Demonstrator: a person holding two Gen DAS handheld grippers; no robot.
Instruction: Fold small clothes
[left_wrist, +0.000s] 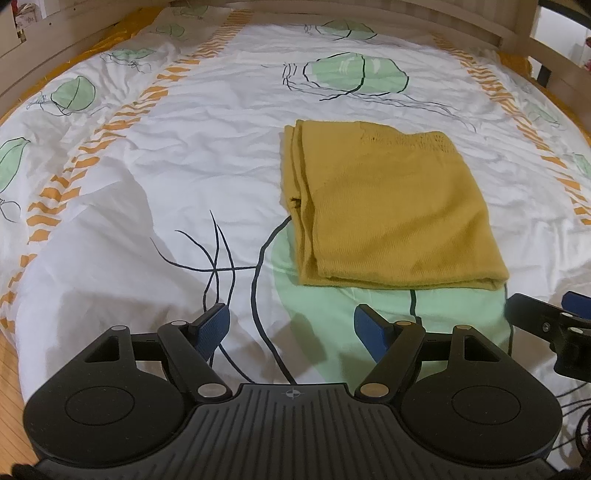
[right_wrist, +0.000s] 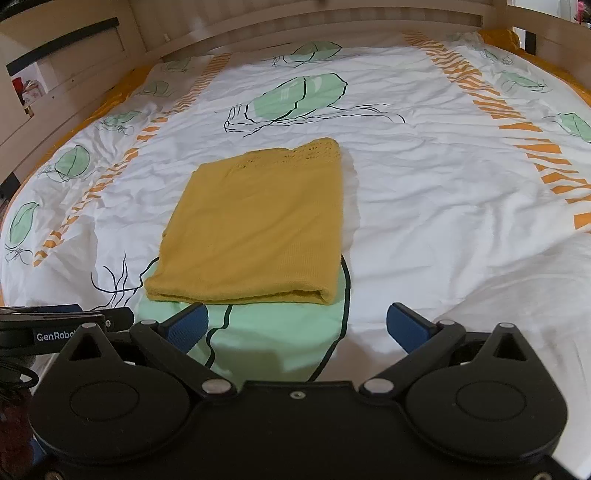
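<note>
A mustard-yellow knitted garment lies folded into a flat rectangle on the bed; it also shows in the right wrist view. My left gripper is open and empty, a little short of the garment's near edge and to its left. My right gripper is open and empty, just short of the garment's near edge. The right gripper shows at the right edge of the left wrist view. The left gripper shows at the left edge of the right wrist view.
The bed is covered by a white sheet with green leaf prints and orange striped bands. A wooden bed frame runs along the far side. A wooden floor shows at the lower left.
</note>
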